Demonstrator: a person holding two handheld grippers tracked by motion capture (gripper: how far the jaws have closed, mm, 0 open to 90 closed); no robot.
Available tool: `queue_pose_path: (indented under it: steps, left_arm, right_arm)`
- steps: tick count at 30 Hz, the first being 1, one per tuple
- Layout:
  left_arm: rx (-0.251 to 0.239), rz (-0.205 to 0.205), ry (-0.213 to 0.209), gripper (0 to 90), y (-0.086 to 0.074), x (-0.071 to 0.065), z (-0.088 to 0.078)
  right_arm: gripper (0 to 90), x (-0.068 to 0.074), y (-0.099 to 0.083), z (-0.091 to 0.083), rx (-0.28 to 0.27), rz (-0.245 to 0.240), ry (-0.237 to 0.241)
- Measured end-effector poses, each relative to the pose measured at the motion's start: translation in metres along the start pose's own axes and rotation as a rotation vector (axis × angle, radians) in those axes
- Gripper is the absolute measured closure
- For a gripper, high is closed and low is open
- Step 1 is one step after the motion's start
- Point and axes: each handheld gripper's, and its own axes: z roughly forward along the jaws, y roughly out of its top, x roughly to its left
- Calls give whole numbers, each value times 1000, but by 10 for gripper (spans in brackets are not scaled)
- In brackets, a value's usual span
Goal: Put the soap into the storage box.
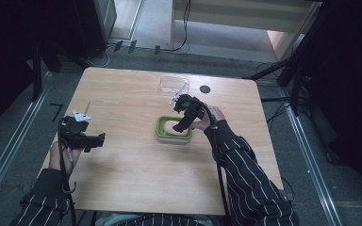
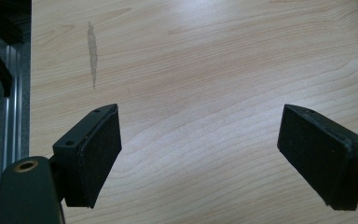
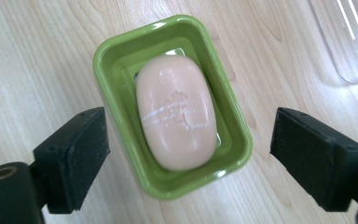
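A pale pink bar of soap lies in a green soap dish near the middle of the wooden table; the dish is partly covered by my right gripper in the high view. My right gripper hangs just above the dish, open, its jaws spread wider than the dish on either side. In the high view this gripper points down at the dish. My left gripper is open over bare wood, nothing between its jaws. It is held at the table's left side.
A clear plastic lid or tray lies behind the dish, its corner showing at the upper right of the right gripper view. A small dark round disc sits beside it. Cables and black stands ring the table.
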Motion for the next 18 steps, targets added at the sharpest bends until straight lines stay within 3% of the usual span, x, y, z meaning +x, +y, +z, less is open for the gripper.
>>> queue_pose_path:
  steps: [11, 18]
  left_arm:
    - [-1, 3, -2, 143, 0, -1, 0]
    - [-1, 5, -2, 143, 0, -1, 0]
  right_arm:
    - [87, 8, -24, -36, -20, 65, -52]
    - [87, 16, -47, -50, -13, 88, -83]
